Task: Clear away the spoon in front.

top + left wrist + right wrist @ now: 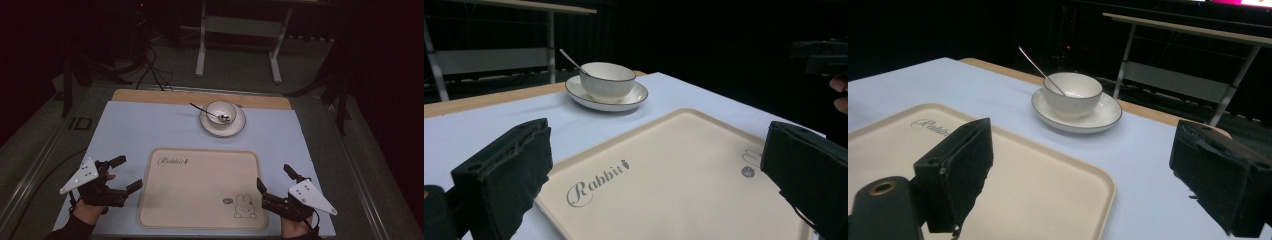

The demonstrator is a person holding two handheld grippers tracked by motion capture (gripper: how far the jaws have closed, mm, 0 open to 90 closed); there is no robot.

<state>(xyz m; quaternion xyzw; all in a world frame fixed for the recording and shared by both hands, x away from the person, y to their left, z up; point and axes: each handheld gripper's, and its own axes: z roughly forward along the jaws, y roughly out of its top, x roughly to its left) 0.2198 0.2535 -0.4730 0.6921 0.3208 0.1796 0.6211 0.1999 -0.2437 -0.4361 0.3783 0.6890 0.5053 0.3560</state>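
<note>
High view shows the left gripper point(122, 174) and the right gripper point(274, 179) held low at the near edge of the table, one on each side of the cream tray point(200, 187), jaws spread wide with nothing between them. Neither touches the tray, which lies flat on the pale blue mat point(130, 125). Farther back, well apart from both, a white bowl point(221, 111) sits on a saucer point(236, 128), a spoon point(207, 112) resting inside it.

Cream tray point(200, 187) — flat, empty, near table edge, rabbit print.
</note>
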